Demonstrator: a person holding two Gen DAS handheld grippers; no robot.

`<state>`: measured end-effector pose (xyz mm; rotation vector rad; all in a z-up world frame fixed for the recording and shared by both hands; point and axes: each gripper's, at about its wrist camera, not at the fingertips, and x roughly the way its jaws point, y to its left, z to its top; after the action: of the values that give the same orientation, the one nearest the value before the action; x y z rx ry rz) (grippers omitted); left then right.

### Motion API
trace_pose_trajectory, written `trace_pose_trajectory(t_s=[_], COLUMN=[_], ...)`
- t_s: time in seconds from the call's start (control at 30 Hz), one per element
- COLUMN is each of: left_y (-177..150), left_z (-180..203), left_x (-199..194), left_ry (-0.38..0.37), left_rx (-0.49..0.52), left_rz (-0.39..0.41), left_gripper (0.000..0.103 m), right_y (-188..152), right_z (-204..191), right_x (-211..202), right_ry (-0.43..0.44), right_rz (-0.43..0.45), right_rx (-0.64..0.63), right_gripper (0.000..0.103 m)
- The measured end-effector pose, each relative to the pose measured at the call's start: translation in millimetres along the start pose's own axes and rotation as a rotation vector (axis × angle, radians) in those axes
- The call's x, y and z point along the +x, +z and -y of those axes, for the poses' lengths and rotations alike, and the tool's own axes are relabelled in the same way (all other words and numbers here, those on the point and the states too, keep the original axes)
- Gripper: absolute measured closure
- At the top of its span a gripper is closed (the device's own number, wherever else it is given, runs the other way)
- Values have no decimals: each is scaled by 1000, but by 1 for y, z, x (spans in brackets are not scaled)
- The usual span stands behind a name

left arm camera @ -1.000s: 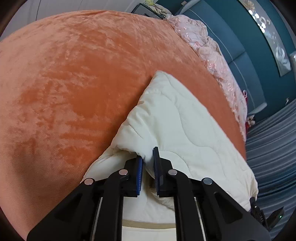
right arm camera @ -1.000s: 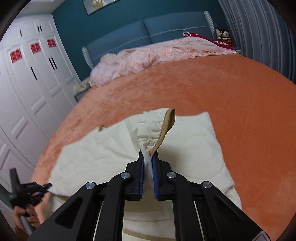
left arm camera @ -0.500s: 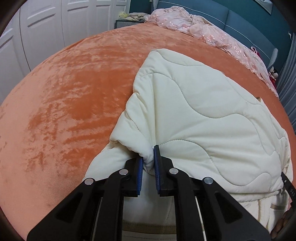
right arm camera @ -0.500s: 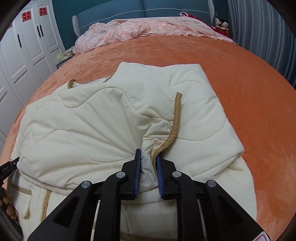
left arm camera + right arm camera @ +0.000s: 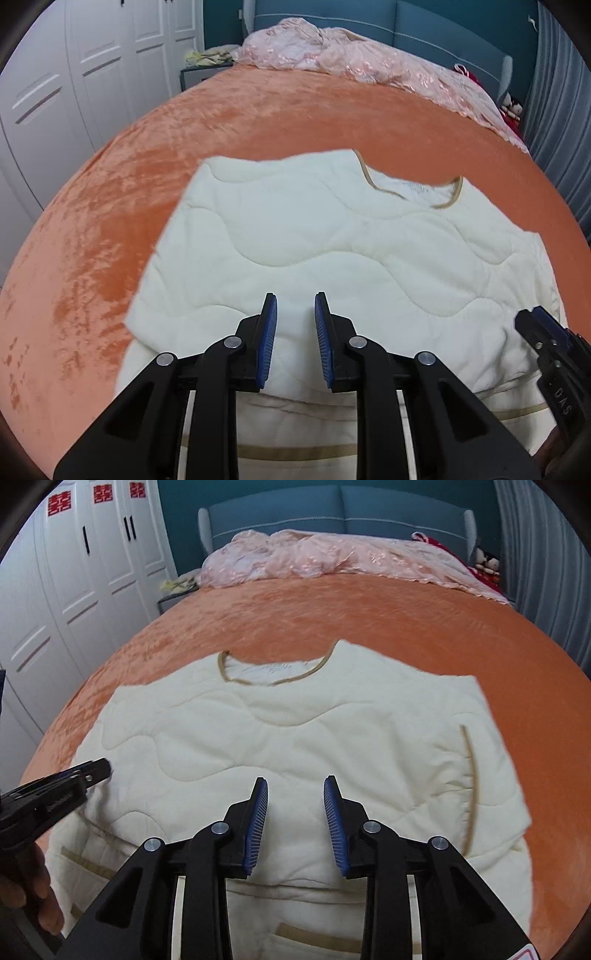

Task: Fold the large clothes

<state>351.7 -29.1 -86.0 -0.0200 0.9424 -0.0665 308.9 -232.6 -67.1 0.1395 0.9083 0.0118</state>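
A cream quilted jacket (image 5: pixel 332 236) (image 5: pixel 295 738) with tan trim lies folded on the orange bedspread (image 5: pixel 129 177), its neckline towards the headboard. My left gripper (image 5: pixel 294 314) hovers over the near part of the jacket; its jaws are opening and nothing is between them. My right gripper (image 5: pixel 295 797) hangs over the same near part, its jaws opening too, with no cloth between the blue pads. The right gripper's tip (image 5: pixel 543 332) shows at the right of the left wrist view. In the right wrist view the left gripper (image 5: pixel 92 771) comes in from the left edge, held by a hand (image 5: pixel 33 893).
A crumpled pink cover (image 5: pixel 332 557) lies along the blue headboard (image 5: pixel 340 506). White wardrobe doors (image 5: pixel 74 572) stand at the left, a grey curtain (image 5: pixel 546 572) at the right. A small nightstand (image 5: pixel 203 74) sits beside the bed's far left corner.
Both grippers held folds of the jacket's upper part, carried them over and let go. The jacket now lies flat and folded, and both pairs of jaws stand apart.
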Motion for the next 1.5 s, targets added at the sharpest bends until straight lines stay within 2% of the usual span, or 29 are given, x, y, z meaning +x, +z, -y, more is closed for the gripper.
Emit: trace_pose_trajectory(t_s=[0.07, 0.17, 0.37, 0.6, 0.67, 0.73, 0.8, 0.87, 1.0, 1.1, 1.17, 1.27, 1.43, 1.5], left_y=[-8, -22, -34, -34, -27, -14, 7, 30, 66, 71, 65, 53, 61, 70], left_z=[9, 15, 15, 15, 7, -7, -20, -32, -43, -48, -45, -45, -49, -56], left_x=[17, 31, 35, 32, 23, 9, -1, 4, 51, 77, 89, 94, 88, 73], left_ry=[29, 61, 58, 60, 2, -53, -45, -31, 61, 97, 127, 138, 114, 64], left_rx=[25, 75, 71, 71, 34, -7, -21, -42, -33, -18, 19, 23, 14, -10], left_rz=[-19, 24, 84, 101, 85, 92, 121, 117, 43, 21, 31, 74, 42, 34], left_gripper=[83, 82, 81, 81, 79, 75, 71, 68, 68, 68, 67, 66, 66, 65], right_y=[-10, -28, -35, -34, -24, -10, 7, 24, 36, 29, 23, 22, 31, 43], right_z=[-6, -7, -14, -10, -4, 8, 23, 39, 57, 52, 48, 48, 56, 53], right_x=[22, 32, 31, 30, 25, 12, 1, 7, 41, 60, 62, 62, 52, 32], right_ry=[-11, -30, -75, -53, -1, 58, 46, 31, -67, -105, -126, -130, -89, 7], right_rz=[-44, -12, 27, 35, 2, 10, 44, 26, -11, -17, 1, 15, -20, 13], right_rx=[-11, -33, -73, -57, -25, 26, 76, 134, 139, 60, 33, 26, 91, 147], right_gripper=[73, 73, 73, 72, 70, 70, 70, 69, 71, 71, 70, 69, 67, 64])
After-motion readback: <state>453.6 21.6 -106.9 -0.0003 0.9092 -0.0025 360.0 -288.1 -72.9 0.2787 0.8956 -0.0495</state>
